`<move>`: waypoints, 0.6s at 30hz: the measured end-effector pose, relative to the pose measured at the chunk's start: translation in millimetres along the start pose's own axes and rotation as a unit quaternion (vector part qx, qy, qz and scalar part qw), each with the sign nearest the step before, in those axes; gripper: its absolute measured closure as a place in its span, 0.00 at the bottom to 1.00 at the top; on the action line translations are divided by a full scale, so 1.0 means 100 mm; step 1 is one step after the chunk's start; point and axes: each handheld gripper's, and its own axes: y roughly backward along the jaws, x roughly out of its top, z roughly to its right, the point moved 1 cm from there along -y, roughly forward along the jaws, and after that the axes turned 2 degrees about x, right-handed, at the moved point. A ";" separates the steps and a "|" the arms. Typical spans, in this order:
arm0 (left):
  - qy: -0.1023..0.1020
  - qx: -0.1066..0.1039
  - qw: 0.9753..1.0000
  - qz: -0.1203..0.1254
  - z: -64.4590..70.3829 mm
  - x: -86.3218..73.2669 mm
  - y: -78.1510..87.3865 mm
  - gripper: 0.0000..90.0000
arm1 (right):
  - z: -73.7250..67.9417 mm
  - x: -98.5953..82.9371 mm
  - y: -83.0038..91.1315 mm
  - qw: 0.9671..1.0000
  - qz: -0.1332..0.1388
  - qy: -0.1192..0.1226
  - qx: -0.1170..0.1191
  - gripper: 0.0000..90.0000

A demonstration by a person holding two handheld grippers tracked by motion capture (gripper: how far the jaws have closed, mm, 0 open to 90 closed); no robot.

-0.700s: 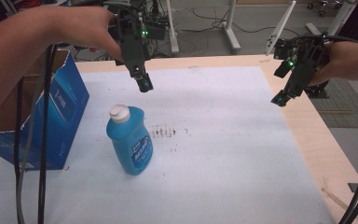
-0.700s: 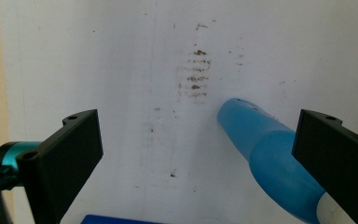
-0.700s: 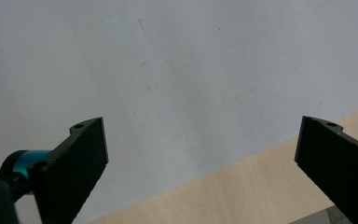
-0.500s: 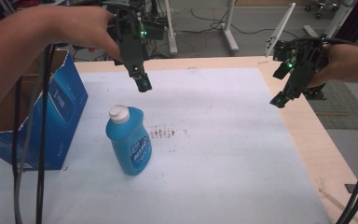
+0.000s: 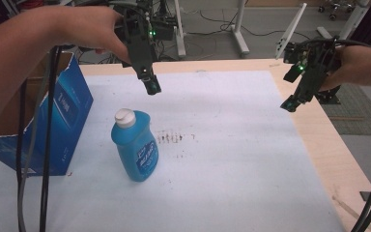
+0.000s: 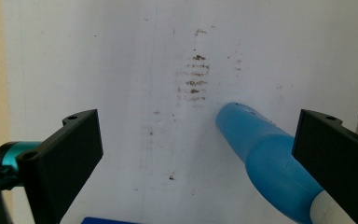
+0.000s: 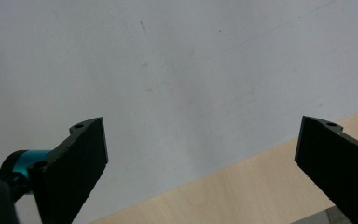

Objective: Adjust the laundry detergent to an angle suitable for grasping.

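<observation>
A blue bottle (image 5: 136,146) with a white cap stands upright on the white sheet (image 5: 222,159), left of centre. My left gripper (image 5: 151,86) hovers above and just behind it, open, with nothing between its jaws. The left gripper view looks down past the wide-apart jaws at the blue bottle (image 6: 270,163), which lies toward the right jaw. My right gripper (image 5: 290,103) hangs open over the sheet's right edge, far from the bottle. In the right gripper view its jaws stand wide apart above the white sheet (image 7: 177,70) and the bare wood table (image 7: 242,191).
An open blue cardboard box (image 5: 53,121) stands at the left, close to the bottle. Brown smudges (image 5: 171,138) mark the sheet beside the bottle. Black cables (image 5: 43,145) hang down at the front left. The wood table (image 5: 333,159) edge runs along the right.
Both grippers have held almost still; the left one has shifted very slightly. The bottle has not moved.
</observation>
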 end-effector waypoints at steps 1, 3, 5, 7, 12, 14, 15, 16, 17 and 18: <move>0.004 0.002 1.000 0.000 0.00 0.00 0.00 0.02 | 0.00 0.00 0.00 1.000 -0.001 0.001 -0.001 0.02; 0.012 0.002 1.000 0.001 -0.01 0.00 0.02 0.02 | 0.00 0.00 0.00 1.000 -0.001 0.000 0.000 0.02; 0.024 0.007 1.000 0.004 0.00 0.00 0.03 0.02 | 0.01 0.00 -0.01 1.000 0.002 0.001 -0.001 0.02; 0.028 0.011 1.000 0.004 0.00 0.00 0.05 0.02 | 0.00 0.00 0.00 1.000 -0.003 0.001 -0.002 0.02; 0.039 0.018 0.999 0.010 0.02 -0.01 0.09 0.02 | 0.00 0.01 0.00 1.000 0.001 0.003 -0.002 0.02; 0.043 0.018 0.999 0.010 0.02 -0.02 0.11 0.02 | 0.00 0.01 0.00 1.000 0.002 0.006 -0.002 0.02; 0.046 0.018 0.999 0.009 0.02 -0.02 0.11 0.02 | -0.01 0.01 0.00 1.000 0.003 0.006 -0.002 0.02; 0.050 0.018 0.999 0.009 0.02 -0.02 0.11 0.02 | -0.01 0.01 0.00 1.000 0.003 0.003 -0.002 0.02; 0.050 0.020 0.999 0.007 0.02 -0.02 0.12 0.02 | -0.01 0.01 0.01 1.000 0.003 0.007 -0.003 0.02; 0.050 0.020 0.999 0.007 0.02 -0.02 0.12 0.02 | -0.01 0.01 0.01 1.000 0.004 0.005 -0.003 0.02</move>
